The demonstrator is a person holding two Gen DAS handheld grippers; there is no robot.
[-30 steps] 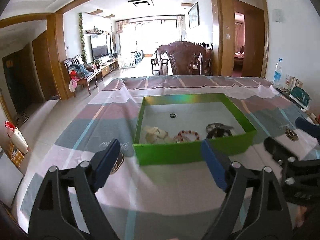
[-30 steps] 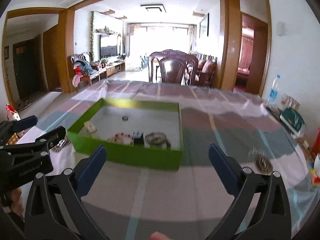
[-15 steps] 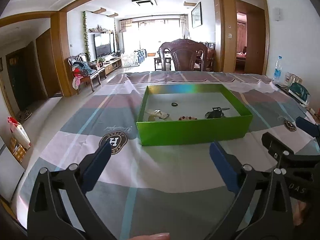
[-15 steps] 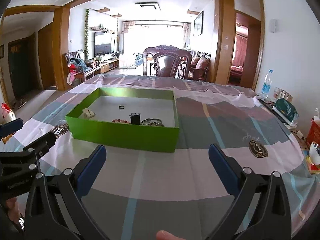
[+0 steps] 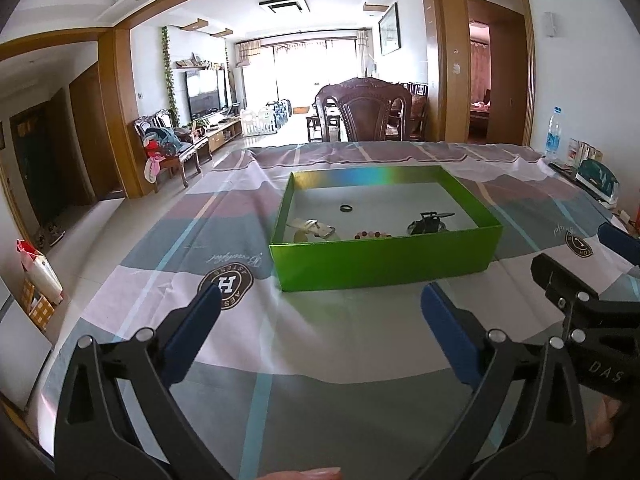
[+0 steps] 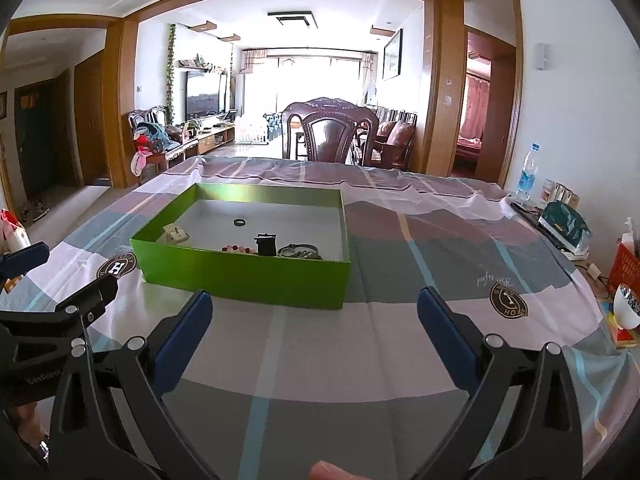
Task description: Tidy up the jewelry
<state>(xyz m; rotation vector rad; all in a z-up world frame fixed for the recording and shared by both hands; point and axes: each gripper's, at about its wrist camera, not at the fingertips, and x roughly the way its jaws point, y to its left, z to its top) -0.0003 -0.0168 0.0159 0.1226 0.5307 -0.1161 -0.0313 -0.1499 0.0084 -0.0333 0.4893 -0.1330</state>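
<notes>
Beyond the table I see a bright living room with a TV (image 5: 204,94) on the left wall and a carved chair (image 5: 366,114) at the far edge. Patchwork cloth (image 5: 320,336) in grey, pink and mauve covers the table. My left gripper (image 5: 320,332) hangs above the cloth, short of the box (image 5: 384,266), its jaws spread wide with nothing between them. My right gripper (image 6: 316,332) sits beside it, jaws likewise wide apart and empty. Neither touches the box.

That green box stands open on the cloth ahead of both grippers. Inside it lies the jewelry: a small ring (image 5: 346,208) toward the middle, a pale watch (image 5: 314,229) near the left front corner, a bead bracelet (image 5: 373,235) against the front wall, and a black piece (image 5: 428,224) to its right. From the right wrist I also make out a dark bangle (image 6: 300,251) beside that black piece. A water bottle (image 6: 527,174) stands at the table's right edge.
</notes>
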